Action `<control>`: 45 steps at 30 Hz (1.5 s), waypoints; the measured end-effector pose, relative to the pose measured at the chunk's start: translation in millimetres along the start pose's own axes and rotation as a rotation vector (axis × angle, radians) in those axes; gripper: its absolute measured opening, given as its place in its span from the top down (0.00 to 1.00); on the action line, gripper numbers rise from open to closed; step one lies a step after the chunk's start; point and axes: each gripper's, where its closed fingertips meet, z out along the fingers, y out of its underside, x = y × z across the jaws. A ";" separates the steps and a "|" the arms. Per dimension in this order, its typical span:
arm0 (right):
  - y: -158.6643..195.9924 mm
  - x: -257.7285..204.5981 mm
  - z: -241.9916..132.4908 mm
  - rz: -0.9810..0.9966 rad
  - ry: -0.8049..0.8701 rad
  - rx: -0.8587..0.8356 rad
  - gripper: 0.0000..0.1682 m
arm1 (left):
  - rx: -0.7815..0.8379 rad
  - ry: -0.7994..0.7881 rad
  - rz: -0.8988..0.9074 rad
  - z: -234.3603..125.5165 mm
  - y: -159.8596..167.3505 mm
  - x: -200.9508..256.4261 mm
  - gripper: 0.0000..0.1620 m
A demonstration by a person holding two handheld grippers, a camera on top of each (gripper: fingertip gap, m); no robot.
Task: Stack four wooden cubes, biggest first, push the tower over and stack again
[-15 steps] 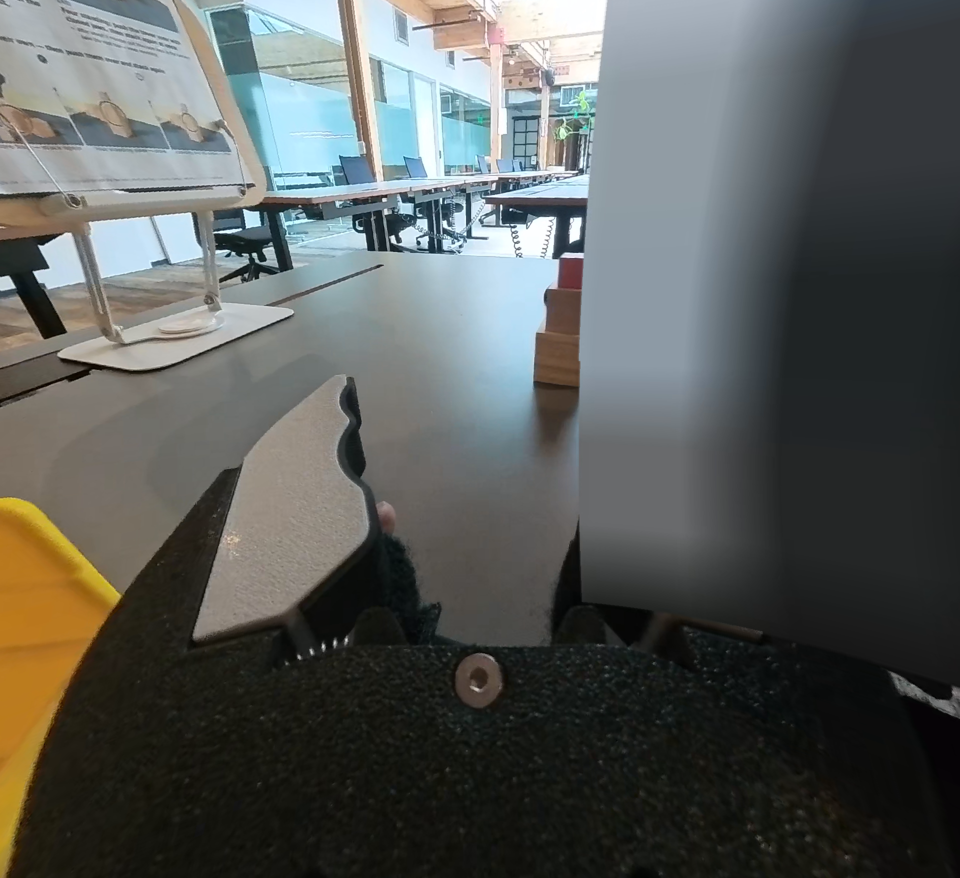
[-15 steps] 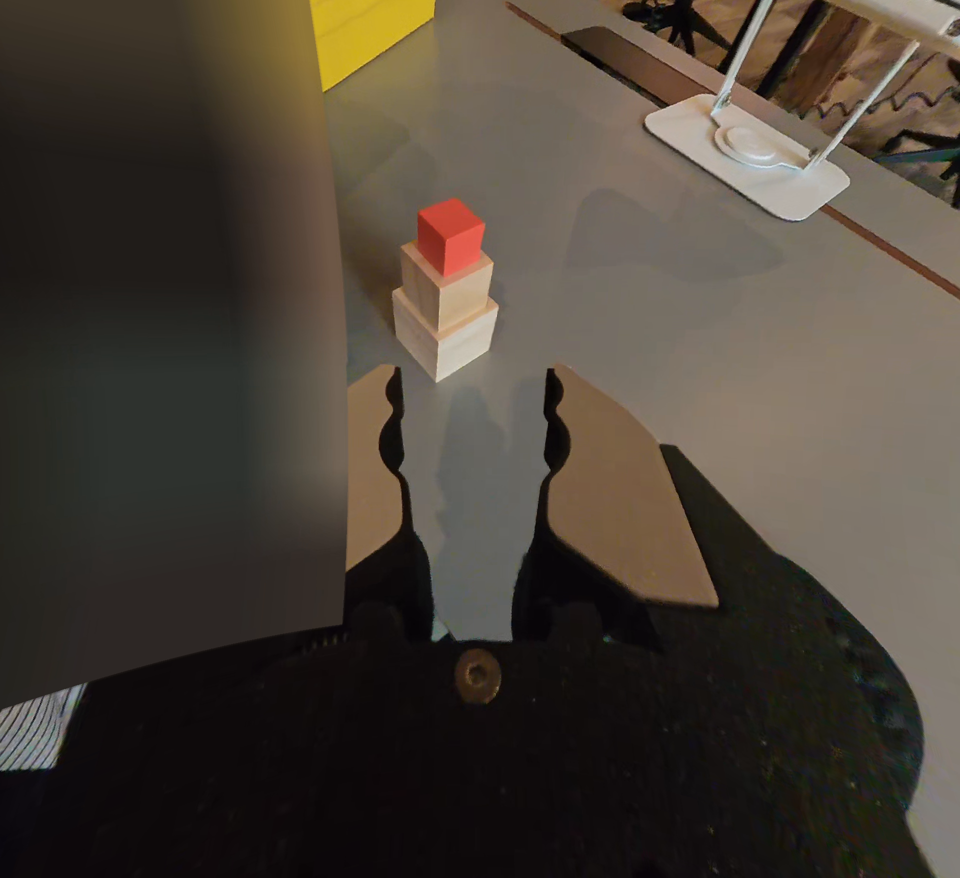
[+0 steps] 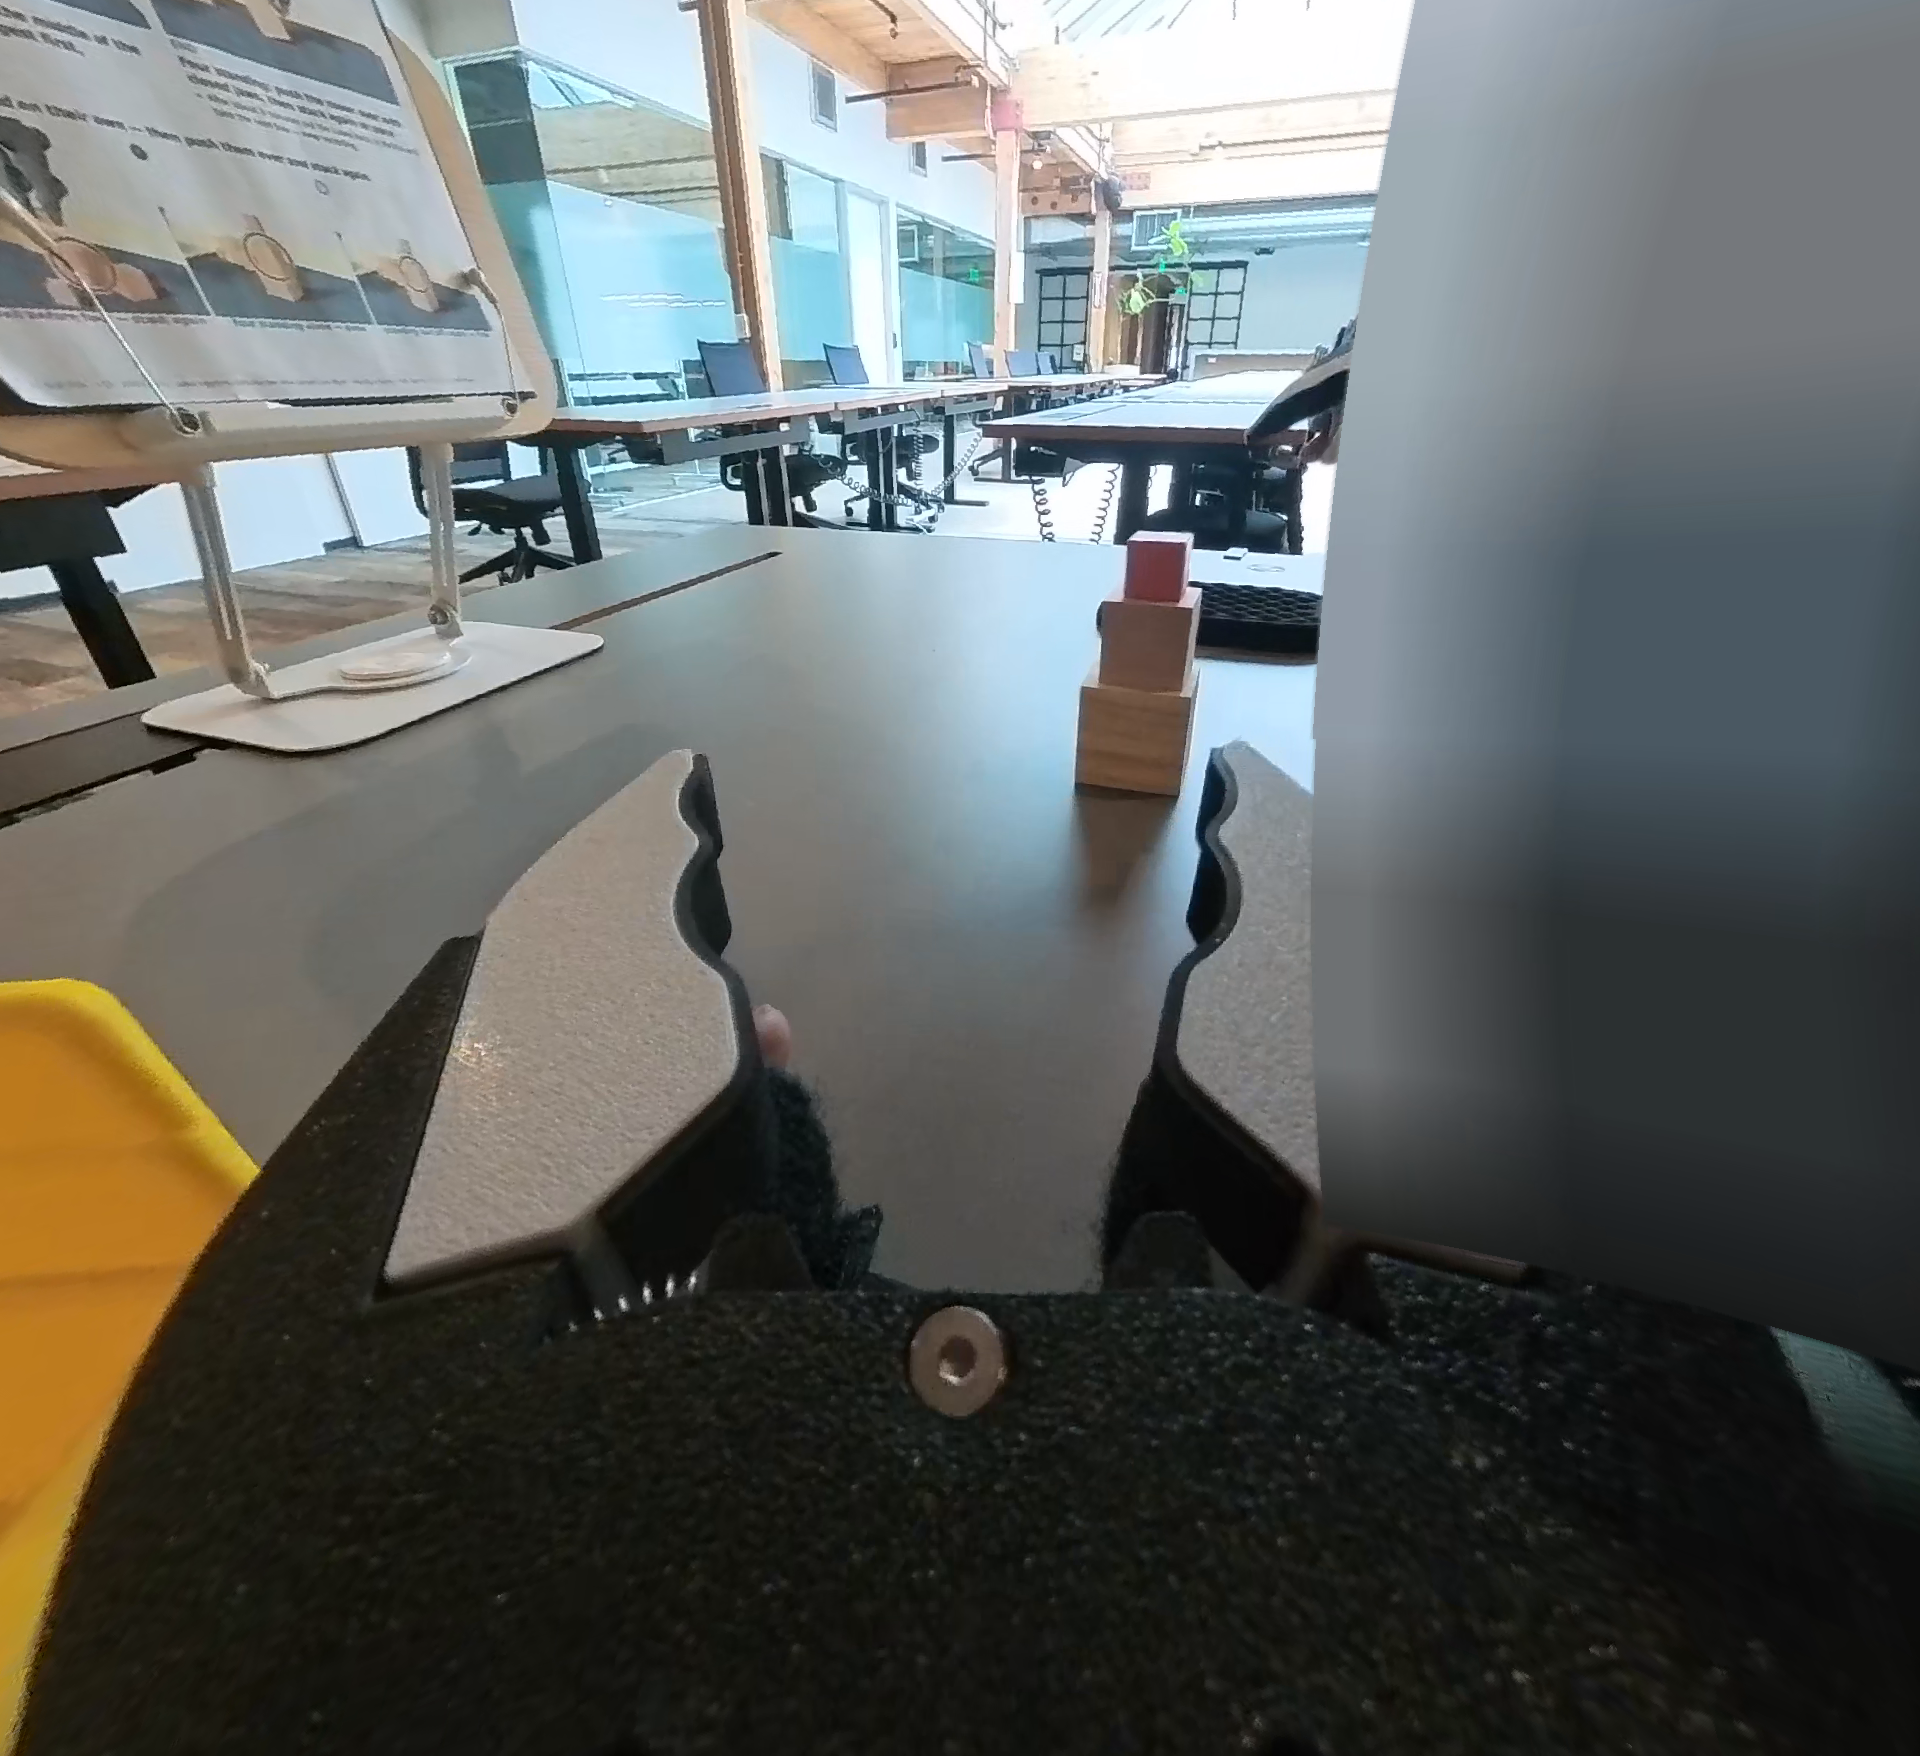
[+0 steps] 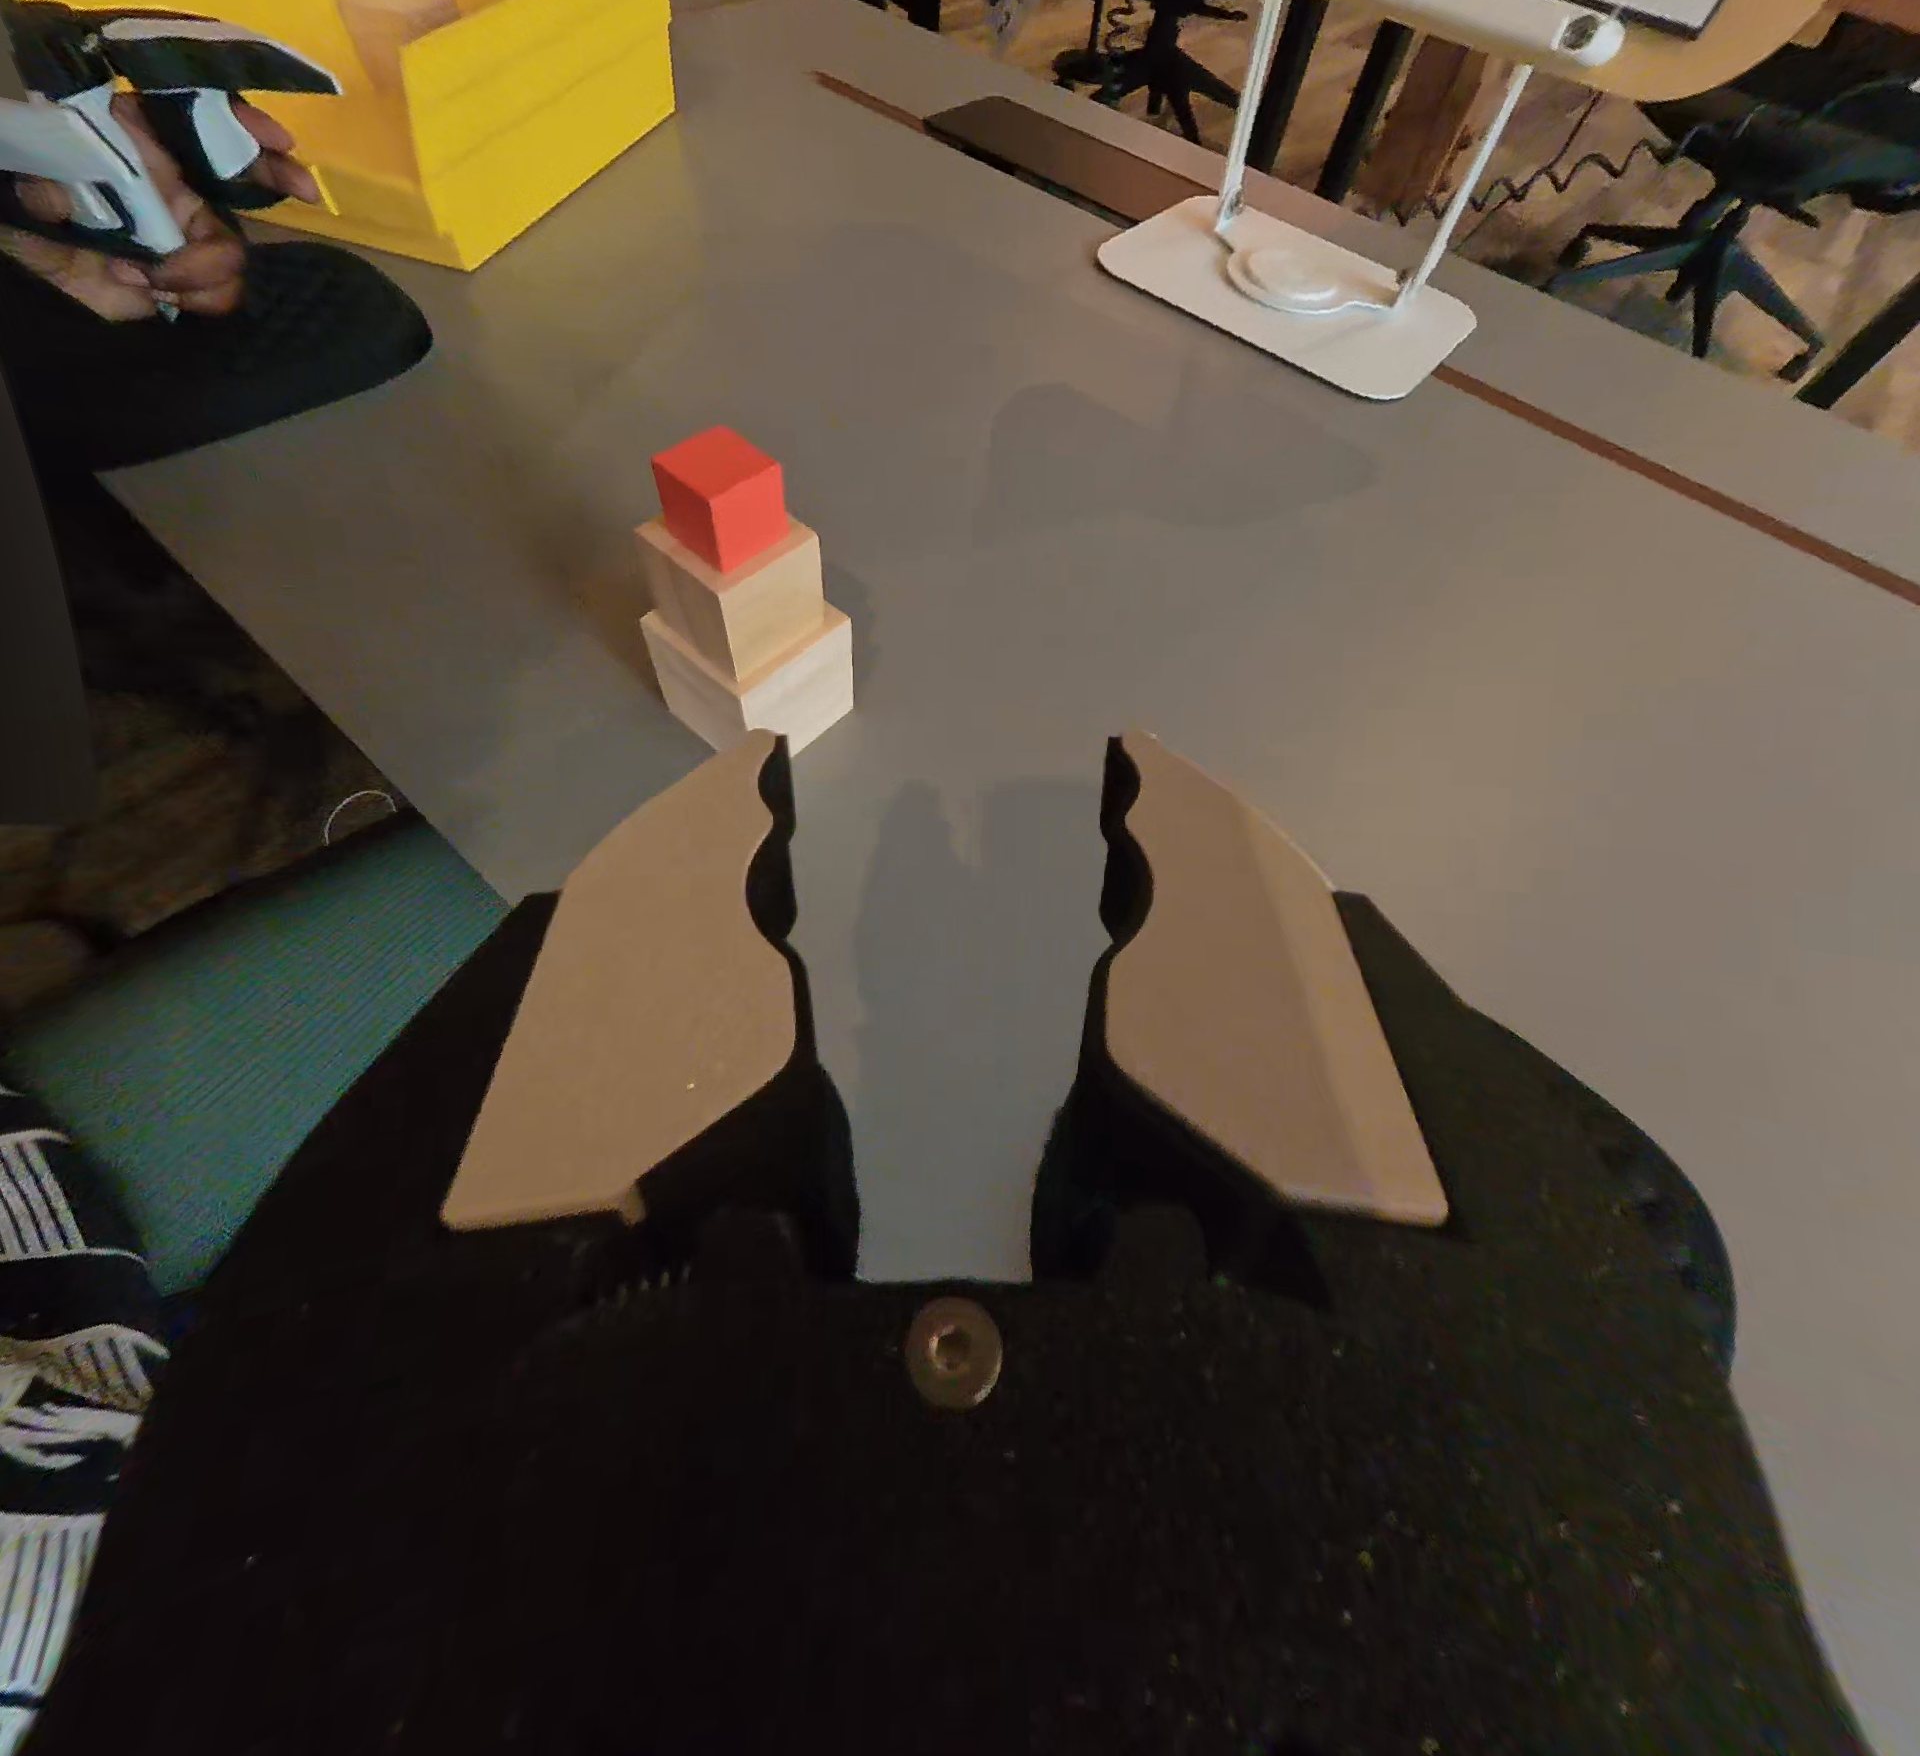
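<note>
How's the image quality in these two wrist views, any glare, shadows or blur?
Left wrist view: the skylit background is blown out, the desk dark with a faint reflection under the cube tower, and a masking patch covers the right side. Right wrist view: dimmer and warmer, the right claw casts a soft shadow on the desk, and straight edges bow.

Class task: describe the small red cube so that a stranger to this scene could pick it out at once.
Start at the grey table, then find the short tower of stacked wooden cubes near its front edge, ahead of the right gripper's fingers. The small red cube sits on top: it is the smallest and the only painted one, above two pale bare-wood cubes.
</note>
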 end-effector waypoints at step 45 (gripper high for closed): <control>380.3 -260.9 90.5 -0.570 -0.449 -1.074 0.73 | -0.038 0.058 0.076 4.2 4.4 14.0 0.44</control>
